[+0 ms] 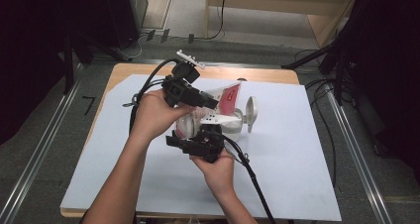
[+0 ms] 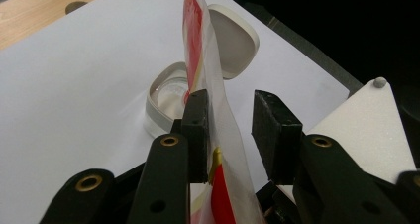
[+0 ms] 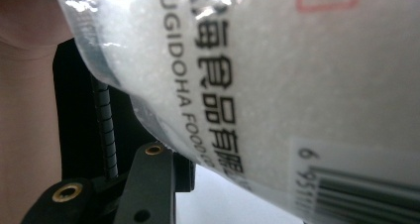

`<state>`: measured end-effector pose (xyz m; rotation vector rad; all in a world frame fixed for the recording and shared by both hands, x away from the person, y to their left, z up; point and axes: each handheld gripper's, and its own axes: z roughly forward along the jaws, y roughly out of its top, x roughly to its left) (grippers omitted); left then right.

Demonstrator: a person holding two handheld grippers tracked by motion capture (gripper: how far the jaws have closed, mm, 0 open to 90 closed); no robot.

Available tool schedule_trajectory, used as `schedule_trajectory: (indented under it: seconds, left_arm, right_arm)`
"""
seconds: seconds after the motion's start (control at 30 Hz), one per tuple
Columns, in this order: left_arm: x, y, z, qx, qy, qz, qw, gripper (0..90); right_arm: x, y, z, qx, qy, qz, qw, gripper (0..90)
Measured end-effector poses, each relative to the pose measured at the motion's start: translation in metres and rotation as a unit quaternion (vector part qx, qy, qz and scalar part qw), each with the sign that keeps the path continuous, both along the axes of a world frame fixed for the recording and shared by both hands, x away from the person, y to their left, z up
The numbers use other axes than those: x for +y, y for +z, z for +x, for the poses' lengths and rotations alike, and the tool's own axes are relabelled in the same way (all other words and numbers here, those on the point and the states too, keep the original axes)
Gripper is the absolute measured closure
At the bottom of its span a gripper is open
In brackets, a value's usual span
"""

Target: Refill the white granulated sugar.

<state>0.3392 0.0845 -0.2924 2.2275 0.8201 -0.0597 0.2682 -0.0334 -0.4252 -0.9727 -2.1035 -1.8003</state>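
Clear plastic, printed red and white, makes up the bag (image 1: 229, 96) that both grippers carry near the middle of the high view, tilted over an open container (image 1: 233, 127) on the white sheet (image 1: 297, 159) covering the worktop. That tilt looks meant for pouring: the bag's upper end hangs above the container's mouth, and the hinged lid (image 1: 251, 111) stands thrown back at its right so nothing blocks the opening.

Seen from the left gripper (image 2: 230, 130), the bag's thin upper part runs between the jaws, lying against the left pad while the right pad stands a little off it, so this looks like a narrow guiding hold that steers the top toward the container (image 2: 166, 100) seen beyond, at centre left of that view.

From the right gripper (image 1: 200, 135), the bag's full, grainy bottom (image 3: 297, 85) with its black lettering and barcode presses close across the frame; one jaw shows at lower left, and whether the pads pinch the bag I cannot tell. Its place under the heavy end suggests it bears the weight and sets the tip angle.
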Motion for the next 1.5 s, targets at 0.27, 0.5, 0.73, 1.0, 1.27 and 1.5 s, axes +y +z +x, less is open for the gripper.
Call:
schedule_trajectory:
  seconds: [0.27,0.5,0.73,1.0,1.27,1.5]
  left_arm:
    - [-0.0011,0.0004,-0.0009,-0.001,0.002,-0.001,1.0,69.1]
    - [-0.0014,0.0013,-0.0005,-0.003,-0.004,-0.006,1.0,68.8]
    - [-0.0024,0.0006,-0.0006,-0.003,-0.004,0.001,1.0,69.2]
    - [-0.002,0.001,-0.0018,-0.004,-0.002,-0.004,1.0,70.1]
    - [-0.0045,0.0005,-0.0021,-0.005,-0.007,0.001,1.0,69.4]
    - [-0.0054,0.0008,-0.0026,-0.007,-0.007,0.001,0.9999,69.4]
  right_arm:
    - [0.0007,-0.0004,0.0005,0.004,0.0,0.007,1.0,62.5]
    - [-0.0015,0.0019,0.0011,0.003,0.002,0.002,1.0,62.5]
    - [-0.0014,0.0009,0.0013,0.004,0.005,0.001,1.0,62.1]
    - [0.0002,0.0018,-0.0018,-0.016,0.002,-0.013,0.9998,62.0]
    - [0.0,0.0006,-0.0016,-0.004,-0.005,0.0,1.0,63.2]
    - [-0.0003,0.0004,-0.0016,-0.003,-0.007,0.004,1.0,63.5]
